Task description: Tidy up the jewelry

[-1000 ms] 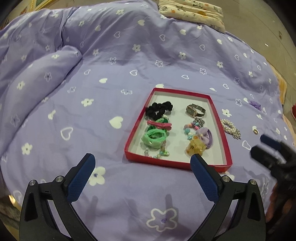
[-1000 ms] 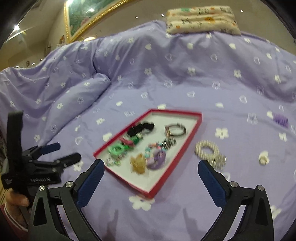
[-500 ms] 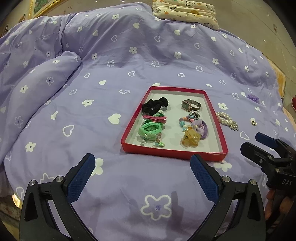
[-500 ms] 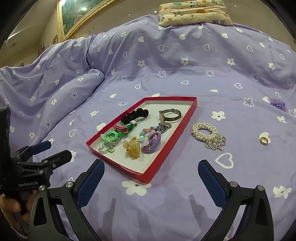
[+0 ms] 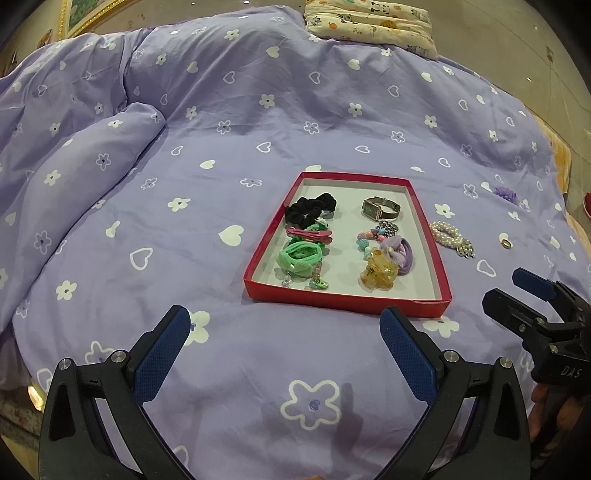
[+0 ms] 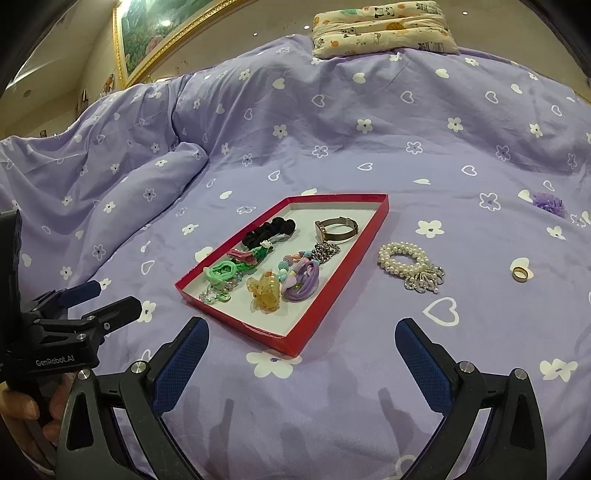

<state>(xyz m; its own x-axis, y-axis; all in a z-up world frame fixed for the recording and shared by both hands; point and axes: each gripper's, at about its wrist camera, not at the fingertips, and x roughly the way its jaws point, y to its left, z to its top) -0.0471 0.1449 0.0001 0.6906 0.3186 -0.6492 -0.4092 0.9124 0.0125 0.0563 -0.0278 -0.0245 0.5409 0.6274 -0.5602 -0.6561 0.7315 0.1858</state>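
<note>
A red tray [image 5: 258,254] [image 6: 334,291] lies on the purple bedspread. It holds a black scrunchie [image 5: 308,209], a watch [image 5: 380,208], a green hair tie [image 5: 299,256], a pink clip, a purple hair tie [image 6: 303,280] and an amber claw clip [image 6: 264,291]. A pearl bracelet [image 5: 450,238] [image 6: 406,260], a gold ring [image 5: 505,243] [image 6: 520,274] and a purple flower [image 6: 548,203] lie on the cover right of the tray. My left gripper [image 5: 284,343] [image 6: 107,299] is open and empty in front of the tray. My right gripper [image 6: 301,347] [image 5: 513,295] is open and empty, nearer the tray's right corner.
The purple bedspread [image 5: 221,110] bulges into a thick fold at the left [image 5: 74,155]. A patterned pillow [image 5: 369,22] [image 6: 384,26] lies at the far end. A gold-framed picture [image 6: 147,40] hangs on the wall behind.
Both grippers have pulled back and lifted a little from the tray, so the tray looks smaller and farther. Both stay open. No jewelry has moved.
</note>
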